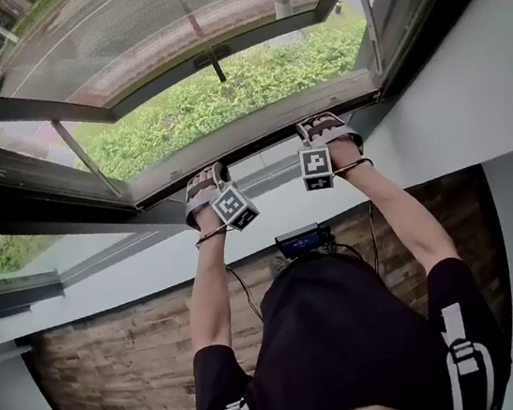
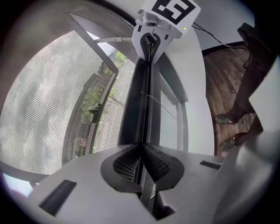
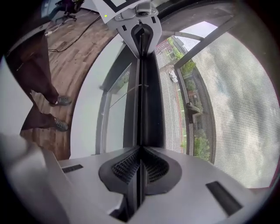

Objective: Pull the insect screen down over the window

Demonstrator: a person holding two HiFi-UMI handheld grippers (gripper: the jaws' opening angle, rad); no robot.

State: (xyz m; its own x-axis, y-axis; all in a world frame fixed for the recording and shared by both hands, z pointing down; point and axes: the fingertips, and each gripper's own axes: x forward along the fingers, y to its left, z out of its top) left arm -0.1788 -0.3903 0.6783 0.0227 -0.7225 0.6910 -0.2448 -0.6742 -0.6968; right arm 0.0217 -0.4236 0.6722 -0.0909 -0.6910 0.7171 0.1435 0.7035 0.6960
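Window (image 1: 83, 115) frame spans 12 o'clock of head view, with hedge (image 1: 222, 95) and road outside. White wall (image 1: 468, 94) is at 3 o'clock, wood floor (image 1: 117, 361) at 6 o'clock. Screen (image 1: 118, 29) mesh is seen at 12 o'clock. Its bar (image 1: 255, 126) runs from 8 o'clock up to 2 o'clock, just above the lower frame member. Screen is judged nearly down; whether the bar is seated or latched can't be told.

Left gripper (image 1: 205, 174) is set at the 8 o'clock end of the bar. Jaws are closed flat on the bar's thin lip, pads pressed to it from both sides, as shown in left gripper view. Mesh lies at 9 o'clock there, glass and wall at 3 o'clock.

Right gripper (image 1: 321, 128) is set towards the 2 o'clock end, well apart from the left one. Jaws are likewise clamped on the same lip, with mesh at 3 o'clock in right gripper view.

Risks, judged:
- Lip is thin and looks smooth, and only a narrow strip is caught by the pads. A pull angled off the lip's plane could let a gripper slide off.
- If one side is lost or pulled harder, the bar gets skewed and could bind in the side tracks.
- If the screen is spring-loaded (not visible), it would be run back up by a release before latching.
- Mesh could be pulled from its edge guides by side load on the bar.
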